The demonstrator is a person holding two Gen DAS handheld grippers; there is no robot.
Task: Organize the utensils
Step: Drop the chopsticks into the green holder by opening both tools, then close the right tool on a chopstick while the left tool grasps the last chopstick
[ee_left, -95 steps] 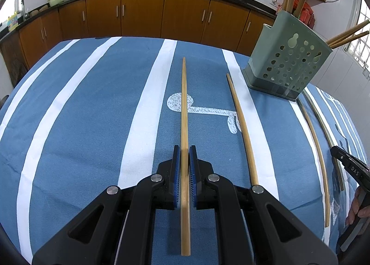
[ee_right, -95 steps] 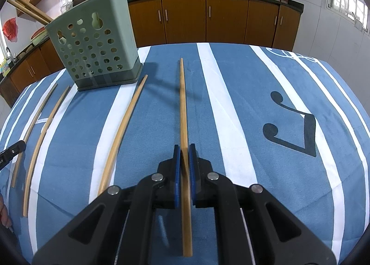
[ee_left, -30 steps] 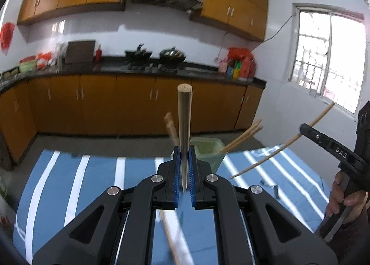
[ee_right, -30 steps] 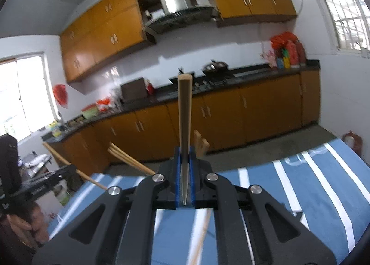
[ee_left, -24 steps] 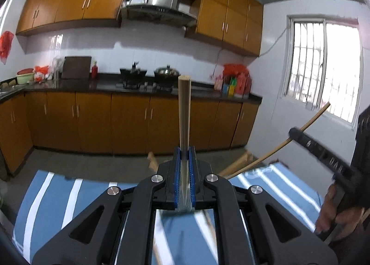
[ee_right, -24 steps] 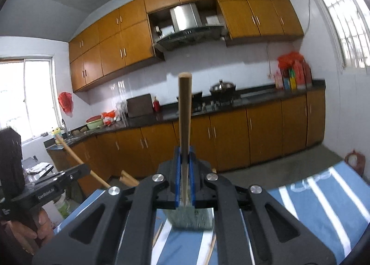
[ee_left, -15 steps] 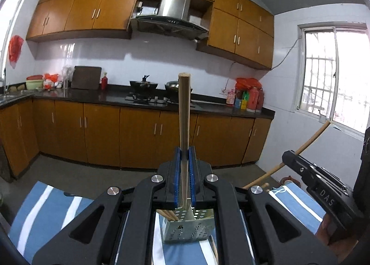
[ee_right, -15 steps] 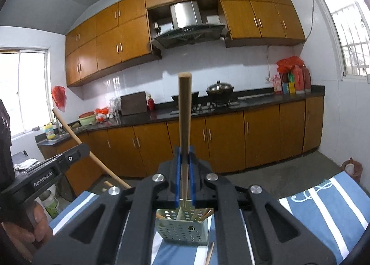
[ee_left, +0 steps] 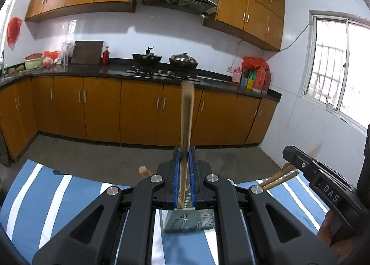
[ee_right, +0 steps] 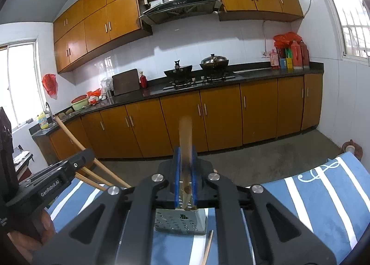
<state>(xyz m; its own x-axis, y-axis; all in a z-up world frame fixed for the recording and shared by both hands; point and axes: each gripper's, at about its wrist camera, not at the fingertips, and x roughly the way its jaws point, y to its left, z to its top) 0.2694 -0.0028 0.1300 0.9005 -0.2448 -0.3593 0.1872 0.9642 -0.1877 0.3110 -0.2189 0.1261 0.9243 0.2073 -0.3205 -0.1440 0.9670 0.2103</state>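
My left gripper (ee_left: 184, 149) is shut on an upright wooden chopstick (ee_left: 186, 114), blurred, its lower end over the green perforated holder (ee_left: 187, 221). Other chopsticks (ee_left: 279, 177) lean out of that holder. In the right wrist view my right gripper (ee_right: 185, 149) is opening. Its chopstick (ee_right: 185, 140) stands loose between the blue pads, blurred, its tip down at the holder (ee_right: 180, 221). The left gripper (ee_right: 64, 172) shows at that view's left edge with its chopstick (ee_right: 69, 133) slanting up. The right gripper (ee_left: 319, 177) shows at the left wrist view's right edge.
The holder stands on a blue cloth with white stripes (ee_left: 46, 207). One loose chopstick (ee_right: 208, 248) lies on the cloth just right of the holder. A hand (ee_left: 333, 230) grips the right tool. Brown kitchen cabinets (ee_left: 104, 107) and bare floor lie beyond the table.
Both grippers have come closer over the holder, which now sits right under their jaws. The right chopstick's top has dropped between the pads, and the right jaws have parted slightly.
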